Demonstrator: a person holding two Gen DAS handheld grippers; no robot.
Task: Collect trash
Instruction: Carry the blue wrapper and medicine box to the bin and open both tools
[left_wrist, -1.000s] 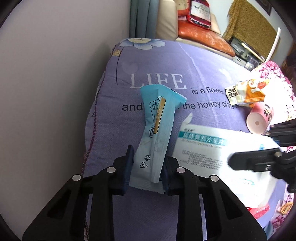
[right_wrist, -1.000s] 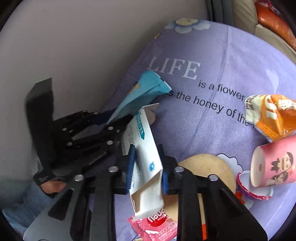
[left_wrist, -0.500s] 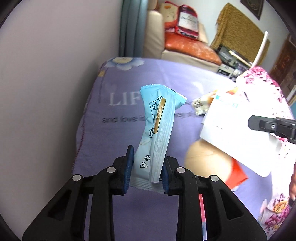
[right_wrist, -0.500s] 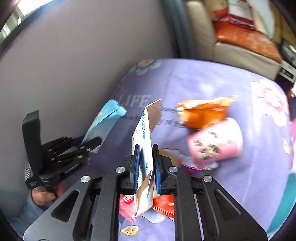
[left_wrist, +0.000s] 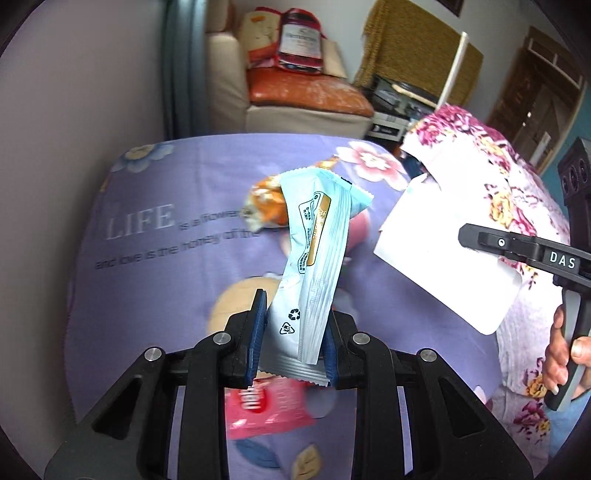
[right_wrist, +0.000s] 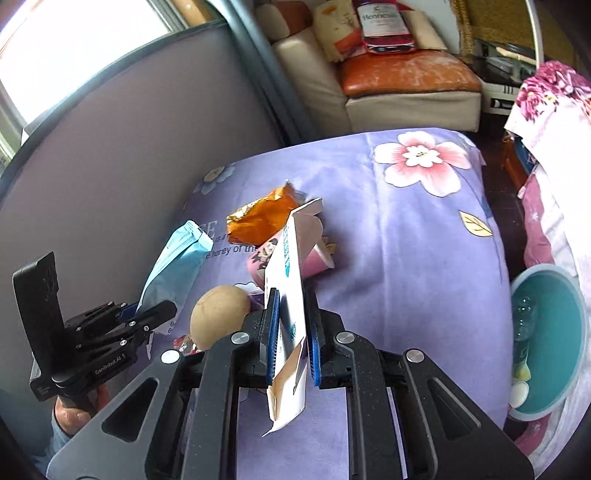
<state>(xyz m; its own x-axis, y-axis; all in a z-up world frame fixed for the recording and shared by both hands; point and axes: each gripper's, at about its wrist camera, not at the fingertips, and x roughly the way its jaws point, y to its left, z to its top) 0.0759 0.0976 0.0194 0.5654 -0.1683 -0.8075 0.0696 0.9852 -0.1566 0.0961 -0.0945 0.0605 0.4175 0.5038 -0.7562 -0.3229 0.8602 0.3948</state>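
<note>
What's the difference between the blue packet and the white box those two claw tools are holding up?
The blue wrapper is soft, crinkly film with sealed ends; the white carton is flattened stiff card with an open flap. The wrapper sits in the left gripper; the carton sits in the right gripper. Both are clamped near their lower ends, standing up above the purple bedspread.

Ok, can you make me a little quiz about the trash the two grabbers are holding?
1. True or false: the left gripper is empty.
2. What does the right gripper hold? A) pink cup B) flattened white box C) orange bag
3. Fill in: the teal bin stands beside the ____ bedspread.

Key: 1 false, it grips a blue wrapper. 2 B, the flattened white box. 3 purple bedspread.
</note>
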